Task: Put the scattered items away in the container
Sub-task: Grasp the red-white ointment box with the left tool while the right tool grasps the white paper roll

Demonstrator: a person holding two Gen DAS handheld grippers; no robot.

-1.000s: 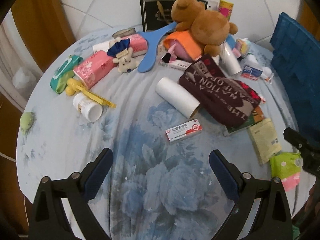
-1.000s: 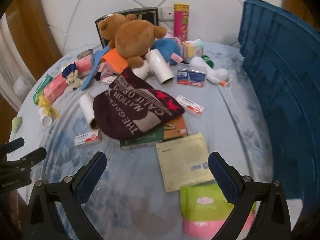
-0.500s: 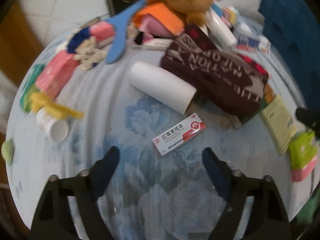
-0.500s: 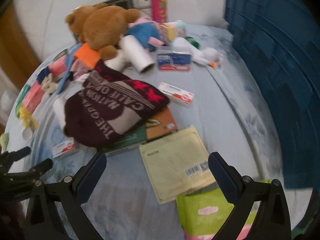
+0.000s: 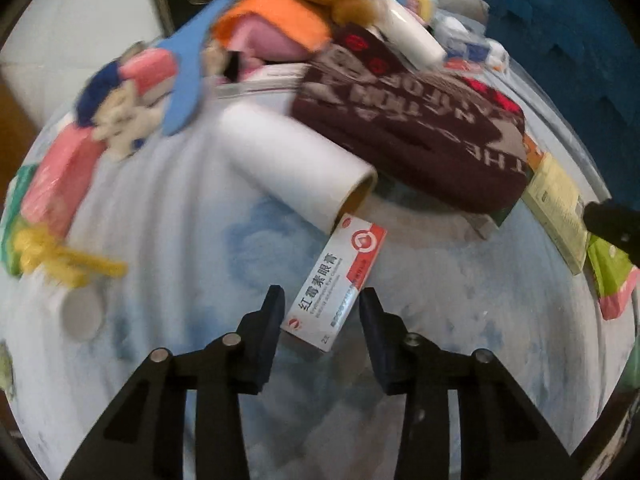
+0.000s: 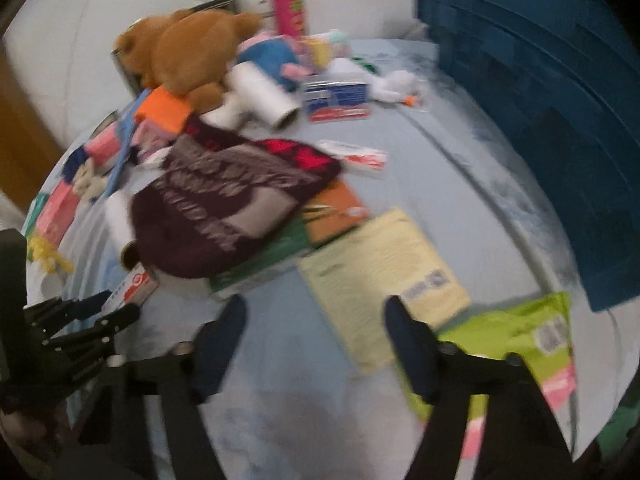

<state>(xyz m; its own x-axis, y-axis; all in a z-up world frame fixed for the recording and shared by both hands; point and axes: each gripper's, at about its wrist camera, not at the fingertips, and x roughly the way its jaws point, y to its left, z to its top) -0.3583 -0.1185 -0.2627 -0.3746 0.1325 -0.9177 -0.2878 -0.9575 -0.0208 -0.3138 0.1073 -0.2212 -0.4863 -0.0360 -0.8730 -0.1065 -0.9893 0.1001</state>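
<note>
**Both grippers closing in over cluttered bedsheet**

Pale blue floral sheet (image 5: 168, 216) is lying rumpled under the clutter, white padded wall (image 6: 100, 20) behind, blue ribbed plastic container (image 6: 540, 100) standing at the right edge. Left gripper (image 5: 322, 304) is narrowing its jaws around a flat white-and-red cardboard medicine box (image 5: 338, 280); pads aren't pressing it yet. Right gripper (image 6: 314, 316) is also narrowing, flat yellow packet (image 6: 384, 276) lying between its fingers, untouched. Cardboard-core white roll (image 5: 296, 160) is touching the box's far end. Right view is blurring; the plush bear (image 6: 192, 52) is cropped in the left view.
</note>
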